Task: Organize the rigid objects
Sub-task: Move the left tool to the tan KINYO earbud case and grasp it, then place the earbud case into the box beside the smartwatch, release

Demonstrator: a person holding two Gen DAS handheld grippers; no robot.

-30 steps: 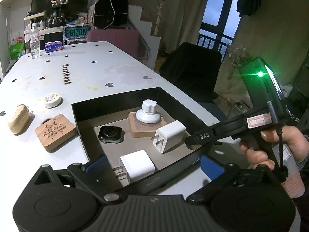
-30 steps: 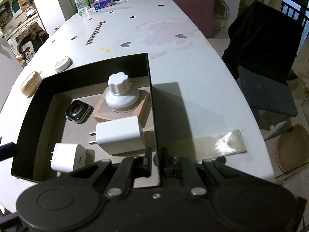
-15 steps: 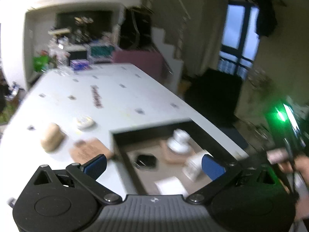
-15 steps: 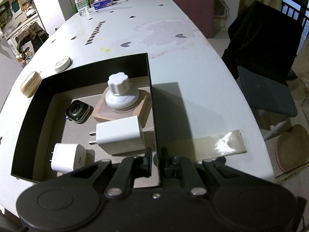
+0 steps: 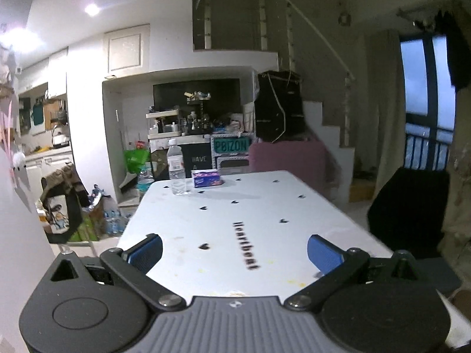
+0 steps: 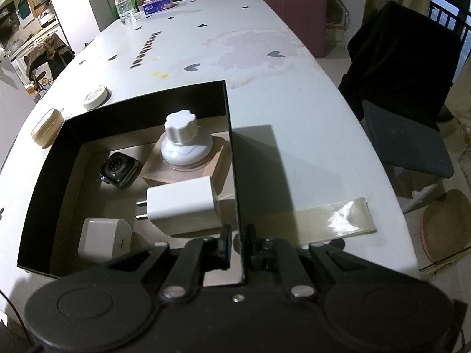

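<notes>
Left tongs (image 5: 235, 252): lifted off the box since earlier, wide, empty above counter (image 5: 250, 206). Right tongs (image 6: 237, 239): narrow, pinching box (image 6: 234, 158) right wall; larger charger (image 6: 184, 206) just ahead-left, prongs leftward, long axis crosswise.

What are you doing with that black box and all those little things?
A person is tidying small hard things into the black box. The right gripper is shut on the box's side wall, holding it. Inside lie two white chargers, a watch and a white knob on a wooden block. The left gripper is open and empty. A round tin and a tan case wait outside.
</notes>
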